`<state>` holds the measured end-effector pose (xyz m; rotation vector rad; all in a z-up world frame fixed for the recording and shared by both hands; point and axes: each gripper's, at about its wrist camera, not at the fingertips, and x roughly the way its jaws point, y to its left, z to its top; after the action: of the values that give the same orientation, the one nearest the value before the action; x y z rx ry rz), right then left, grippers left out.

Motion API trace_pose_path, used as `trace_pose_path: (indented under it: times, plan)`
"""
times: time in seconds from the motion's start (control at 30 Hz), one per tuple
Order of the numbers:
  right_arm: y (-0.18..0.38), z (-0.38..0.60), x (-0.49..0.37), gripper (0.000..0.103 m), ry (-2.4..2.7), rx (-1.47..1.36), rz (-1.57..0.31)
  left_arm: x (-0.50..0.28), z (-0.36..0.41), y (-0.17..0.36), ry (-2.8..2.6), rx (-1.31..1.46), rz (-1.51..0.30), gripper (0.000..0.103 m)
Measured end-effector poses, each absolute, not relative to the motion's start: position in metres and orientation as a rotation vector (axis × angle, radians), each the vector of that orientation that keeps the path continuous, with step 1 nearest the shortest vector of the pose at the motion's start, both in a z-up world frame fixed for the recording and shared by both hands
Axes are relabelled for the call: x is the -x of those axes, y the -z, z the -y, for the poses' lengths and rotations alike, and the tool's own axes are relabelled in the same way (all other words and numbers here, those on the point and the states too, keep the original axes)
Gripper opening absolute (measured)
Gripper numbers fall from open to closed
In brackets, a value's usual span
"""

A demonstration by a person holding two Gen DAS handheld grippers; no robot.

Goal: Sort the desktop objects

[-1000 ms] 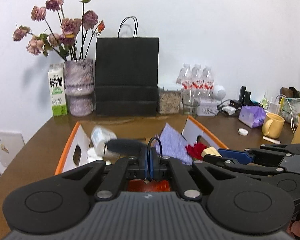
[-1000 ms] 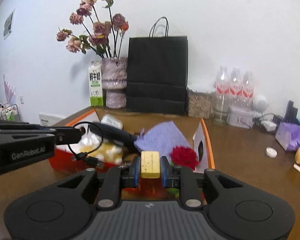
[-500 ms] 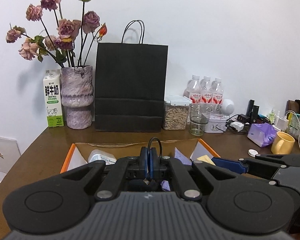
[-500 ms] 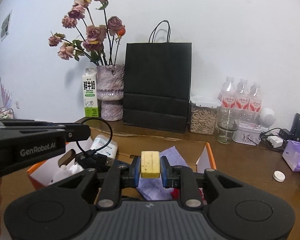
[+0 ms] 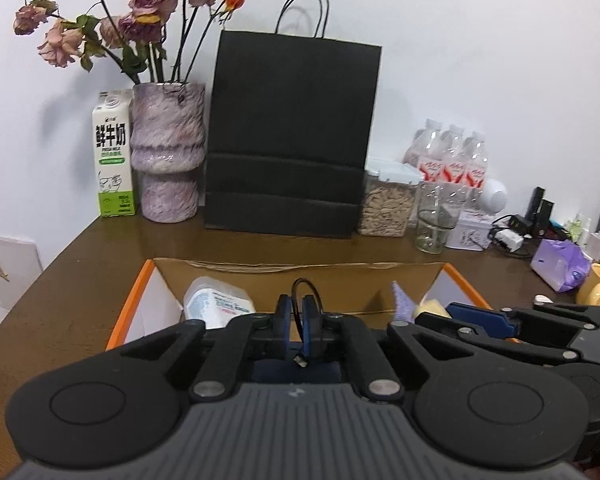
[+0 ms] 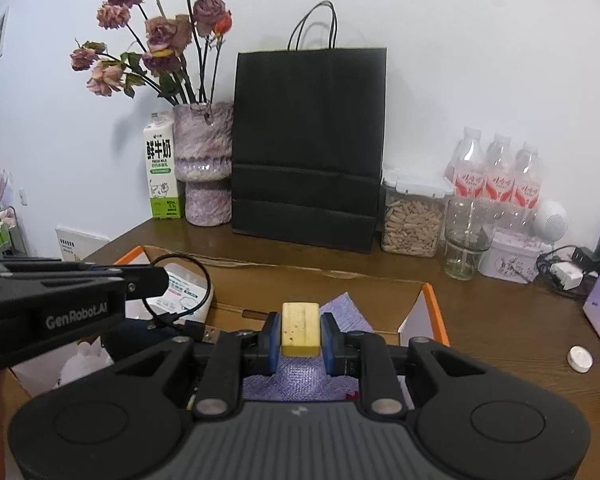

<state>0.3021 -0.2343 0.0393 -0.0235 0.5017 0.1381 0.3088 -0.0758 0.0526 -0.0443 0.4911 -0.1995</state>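
We see two grippers over one orange-edged cardboard box (image 6: 434, 312) at lower centre. Left gripper (image 5: 299, 334): jaws nearly together and opening, one thin black cable (image 5: 304, 292) looped between them. Right gripper (image 6: 300, 338): jaws opening, one yellow block (image 6: 300, 328) between the blue pads, which touch its sides. In the box: one purple cloth (image 6: 346, 314), one white packet (image 5: 216, 304). Behind, on the bench (image 6: 500, 320), left to right: one milk carton (image 5: 114, 160), one vase (image 5: 168, 152) of dried roses, one black paper bag (image 5: 292, 136), one food jar (image 6: 412, 216), one glass (image 6: 466, 236), three bottles (image 6: 498, 172)
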Motion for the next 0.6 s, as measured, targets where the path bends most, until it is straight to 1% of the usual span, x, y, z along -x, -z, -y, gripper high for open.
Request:
trace_pose_path:
  times: [0.03,0.07,0.1,0.13,0.2,0.23,0.27,0.3,0.4,0.6]
  plan:
    - [-0.038,0.235,-0.304,0.034,-0.137,0.017,-0.507,-0.309,0.075,-0.052,0.188,0.043,-0.491,0.017]
    - [-0.037,0.236,-0.304,0.045,-0.132,0.012,-0.509,-0.31,0.075,-0.051,0.179,0.04,-0.49,0.036]
    - [-0.036,0.237,-0.304,0.071,-0.123,0.007,-0.505,-0.309,0.075,-0.051,0.167,0.033,-0.487,0.056]
    - [-0.036,0.238,-0.302,0.088,-0.113,0.006,-0.494,-0.308,0.075,-0.051,0.156,0.023,-0.478,0.063]
    - [-0.038,0.239,-0.299,0.091,-0.1,0.016,-0.472,-0.305,0.076,-0.052,0.134,0.003,-0.45,0.082]
    - [-0.039,0.239,-0.298,0.096,-0.092,0.026,-0.468,-0.303,0.076,-0.054,0.123,-0.006,-0.439,0.089]
    - [-0.04,0.239,-0.297,0.099,-0.087,0.032,-0.464,-0.303,0.077,-0.055,0.114,-0.013,-0.429,0.103]
    - [-0.041,0.239,-0.296,0.103,-0.085,0.035,-0.458,-0.3,0.077,-0.056,0.107,-0.018,-0.409,0.103]
    - [-0.042,0.241,-0.293,0.103,-0.081,0.037,-0.457,-0.294,0.078,-0.057,0.091,-0.031,-0.379,0.103]
    - [-0.046,0.243,-0.285,0.103,-0.077,0.032,-0.459,-0.289,0.08,-0.06,0.086,-0.037,-0.385,0.103]
